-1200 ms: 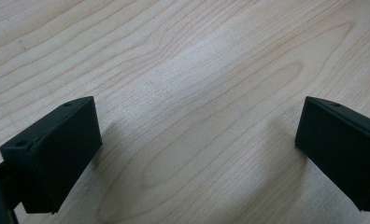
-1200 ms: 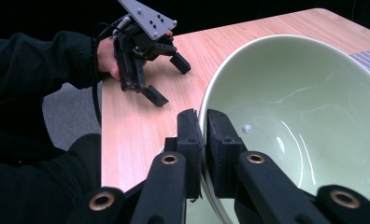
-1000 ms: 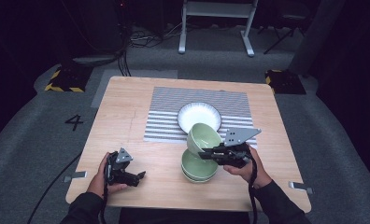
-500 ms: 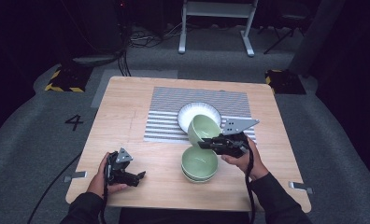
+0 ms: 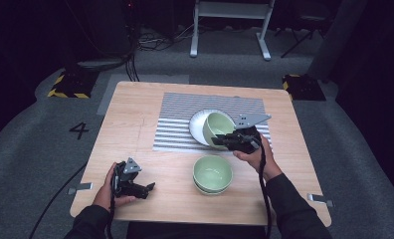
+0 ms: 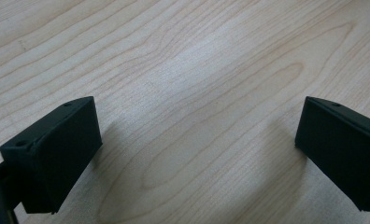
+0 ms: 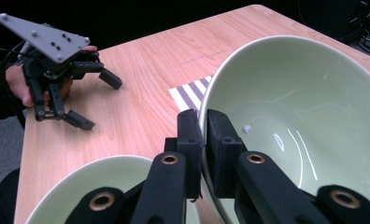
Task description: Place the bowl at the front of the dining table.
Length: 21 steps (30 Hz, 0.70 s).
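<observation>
Since a second ago, the right gripper (image 5: 224, 141), clamped on the rim of a green bowl (image 5: 217, 127), has carried it off the green stack (image 5: 212, 174) to above the white plate (image 5: 197, 127) on the striped mat (image 5: 175, 124). Nearer left on the wooden table (image 5: 130, 114), the left gripper (image 5: 147, 188) rests released, jaws apart. Grey floor surrounds.

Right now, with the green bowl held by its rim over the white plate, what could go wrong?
The right gripper pinches only the thin rim of the tilted green bowl, so it may slip and knock the white plate. Lowered carelessly, it could also clip the stacked green bowls close by.
</observation>
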Motion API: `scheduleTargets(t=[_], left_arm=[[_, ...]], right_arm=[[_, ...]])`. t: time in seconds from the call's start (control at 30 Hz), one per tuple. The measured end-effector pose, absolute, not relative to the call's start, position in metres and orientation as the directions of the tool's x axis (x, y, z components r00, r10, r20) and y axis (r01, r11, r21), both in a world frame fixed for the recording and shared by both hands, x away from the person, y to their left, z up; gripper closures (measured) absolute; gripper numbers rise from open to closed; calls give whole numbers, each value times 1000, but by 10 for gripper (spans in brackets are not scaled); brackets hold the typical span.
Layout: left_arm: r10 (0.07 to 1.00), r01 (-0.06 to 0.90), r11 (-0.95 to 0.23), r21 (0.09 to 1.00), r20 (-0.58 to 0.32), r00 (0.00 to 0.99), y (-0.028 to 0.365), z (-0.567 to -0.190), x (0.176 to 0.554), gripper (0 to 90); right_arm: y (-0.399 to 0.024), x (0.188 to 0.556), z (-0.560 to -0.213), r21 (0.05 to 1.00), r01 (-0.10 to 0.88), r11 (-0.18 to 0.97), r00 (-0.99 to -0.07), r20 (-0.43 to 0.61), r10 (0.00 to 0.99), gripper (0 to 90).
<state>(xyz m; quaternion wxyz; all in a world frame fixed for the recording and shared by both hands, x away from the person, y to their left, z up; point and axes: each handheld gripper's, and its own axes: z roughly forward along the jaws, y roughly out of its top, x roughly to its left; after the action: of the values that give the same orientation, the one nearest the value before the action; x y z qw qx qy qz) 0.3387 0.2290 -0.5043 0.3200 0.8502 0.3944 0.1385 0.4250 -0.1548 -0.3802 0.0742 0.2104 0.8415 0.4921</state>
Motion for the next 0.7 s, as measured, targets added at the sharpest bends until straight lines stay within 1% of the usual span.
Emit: scheduleTargets(t=[0.2, 0.27, 0.7], left_arm=[[759, 582, -484, 653, -17, 651, 229, -504, 339, 3], [759, 582, -484, 653, -17, 651, 229, -504, 339, 3], [759, 582, -484, 653, -17, 651, 229, -504, 339, 3]], right_arm=[[-152, 436, -384, 856, 296, 424, -893, 90, 441, 848], [-150, 437, -385, 851, 292, 436, -891, 77, 448, 848], [-141, 452, -390, 836, 309, 453, -881, 72, 468, 848]])
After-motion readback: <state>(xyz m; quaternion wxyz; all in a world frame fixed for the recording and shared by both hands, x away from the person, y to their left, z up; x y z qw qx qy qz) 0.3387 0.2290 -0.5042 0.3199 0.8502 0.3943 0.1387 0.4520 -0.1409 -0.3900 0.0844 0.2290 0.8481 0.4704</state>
